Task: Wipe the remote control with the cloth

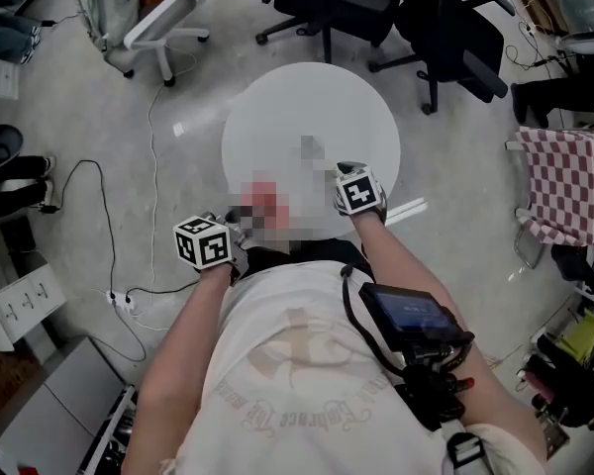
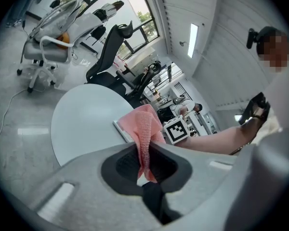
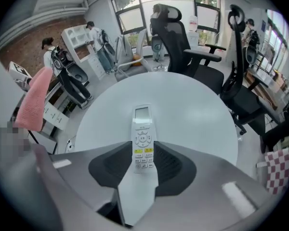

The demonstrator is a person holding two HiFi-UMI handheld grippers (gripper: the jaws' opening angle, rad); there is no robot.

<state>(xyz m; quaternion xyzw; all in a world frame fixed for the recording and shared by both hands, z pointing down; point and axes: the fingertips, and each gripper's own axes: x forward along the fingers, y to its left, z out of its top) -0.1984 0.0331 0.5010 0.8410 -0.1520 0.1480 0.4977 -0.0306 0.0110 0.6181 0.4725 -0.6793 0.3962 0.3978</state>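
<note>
Pink and bumpy, the cloth (image 2: 147, 121) looks soft, with a tiny waffle pattern, and it hangs down in loose folds. The left gripper (image 2: 145, 153) pinches it tight, and its grey jaws are almost together with only the cloth between them.

The remote (image 3: 142, 129) is white, long and flat. It is hard plastic, with a small screen at the far end and round and yellow buttons below. The right gripper (image 3: 143, 154) has its jaws about half way apart, one pressed on each long side of the remote, squeezing its lower end. The screen end sticks out over the round, smooth white table (image 3: 197, 109).

The cloth is held up near the remote, on the person's side of the table. Black chairs (image 3: 183, 37) stand past the table.
</note>
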